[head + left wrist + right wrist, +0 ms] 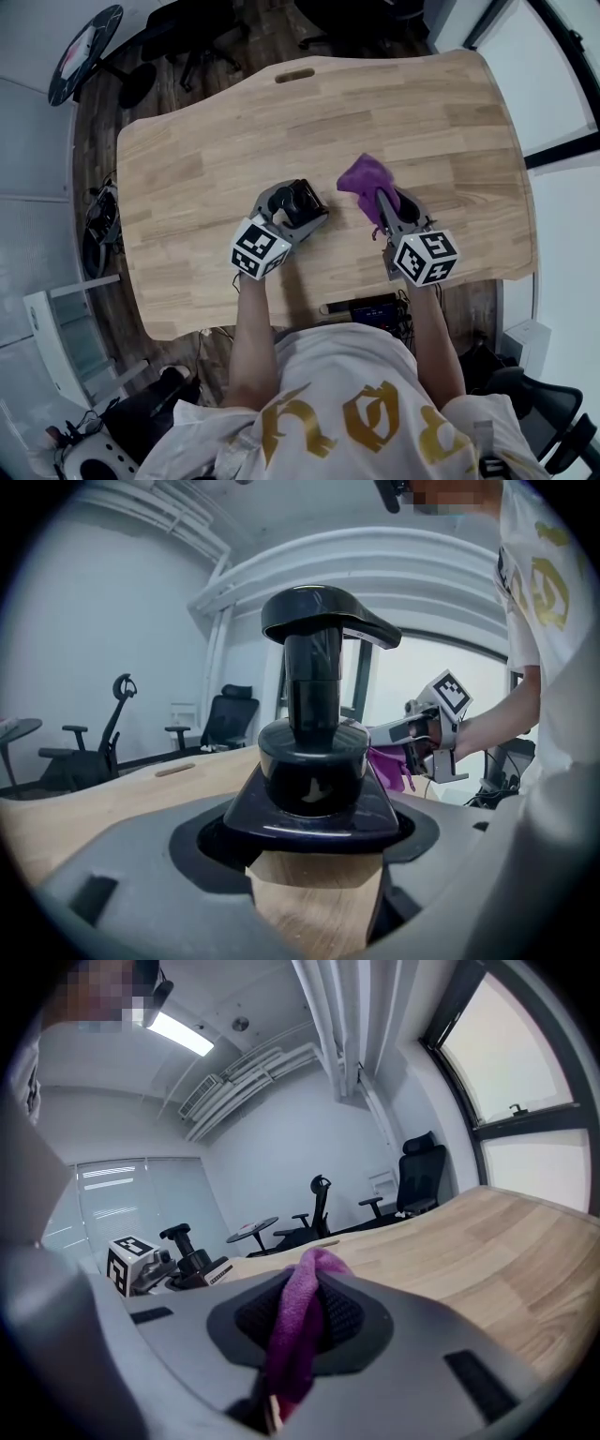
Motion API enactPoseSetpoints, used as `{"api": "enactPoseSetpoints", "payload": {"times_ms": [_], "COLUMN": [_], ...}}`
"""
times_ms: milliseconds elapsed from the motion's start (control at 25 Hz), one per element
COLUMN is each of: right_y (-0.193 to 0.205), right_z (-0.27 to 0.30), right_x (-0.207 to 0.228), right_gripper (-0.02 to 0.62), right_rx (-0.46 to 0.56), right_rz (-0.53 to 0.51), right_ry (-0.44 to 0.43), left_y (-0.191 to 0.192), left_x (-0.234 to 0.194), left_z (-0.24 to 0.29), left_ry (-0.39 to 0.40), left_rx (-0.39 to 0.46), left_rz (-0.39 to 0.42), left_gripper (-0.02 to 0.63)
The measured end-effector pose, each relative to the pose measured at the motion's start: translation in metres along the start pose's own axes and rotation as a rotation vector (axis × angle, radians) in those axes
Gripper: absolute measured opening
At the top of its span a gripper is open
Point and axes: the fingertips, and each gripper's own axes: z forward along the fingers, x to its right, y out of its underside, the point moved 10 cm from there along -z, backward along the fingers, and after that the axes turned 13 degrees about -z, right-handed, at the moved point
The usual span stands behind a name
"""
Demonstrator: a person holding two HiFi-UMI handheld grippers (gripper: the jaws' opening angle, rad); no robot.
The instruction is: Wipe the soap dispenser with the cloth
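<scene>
Soap dispenser (314,728), black with a pump head, stands upright in the left gripper view. Its lower body is hidden below the shoulder, where the left gripper (317,855) has its jaws closed against both sides. That view does not show whether its base touches the wooden table (84,808). From the head view only the dark pump top (304,198) can be made out, since the left gripper (298,208) covers the rest.

The purple cloth (298,1321) is pinched between the closed jaws of the right gripper (302,1335), and its lower end disappears into the gap between them. In the head view the cloth (364,176) bunches out ahead of the right gripper (381,201), at about 2 o'clock from the dispenser and apart from it. The two gripper views show this gap from the side. The left gripper view has the cloth (386,761) just past the dispenser's right flank. The right gripper view has the dispenser (186,1252) small at 9 o'clock. Office chairs (417,1180) show only in the gripper views, beyond the table's far edge.
</scene>
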Motion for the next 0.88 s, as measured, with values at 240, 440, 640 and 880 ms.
{"api": "enactPoseSetpoints", "payload": {"times_ms": [240,440,640,880], "right_y": [-0.012,-0.020,-0.030,-0.046], "right_z": [-0.010,-0.015,-0.019,-0.028], "right_x": [-0.016,-0.036,-0.049,-0.068], "right_gripper": [0.052,0.052,0.052,0.052], "right_rx": [0.044,0.063,0.078,0.141], "right_rz": [-0.008,-0.037,-0.039,-0.033], "right_ry": [-0.028,-0.073,-0.209,-0.405], "left_y": [-0.015,-0.024,-0.045,-0.060], "left_x": [0.013,0.025,0.040,0.049], "left_z": [-0.020,-0.030,-0.047,-0.067], "left_ry": [0.010,0.029,0.076,0.109], "left_rx": [0.040,0.032,0.032,0.100], "left_rz": [0.036,0.076,0.132,0.123], "left_gripper": [0.365,0.365,0.365,0.365]}}
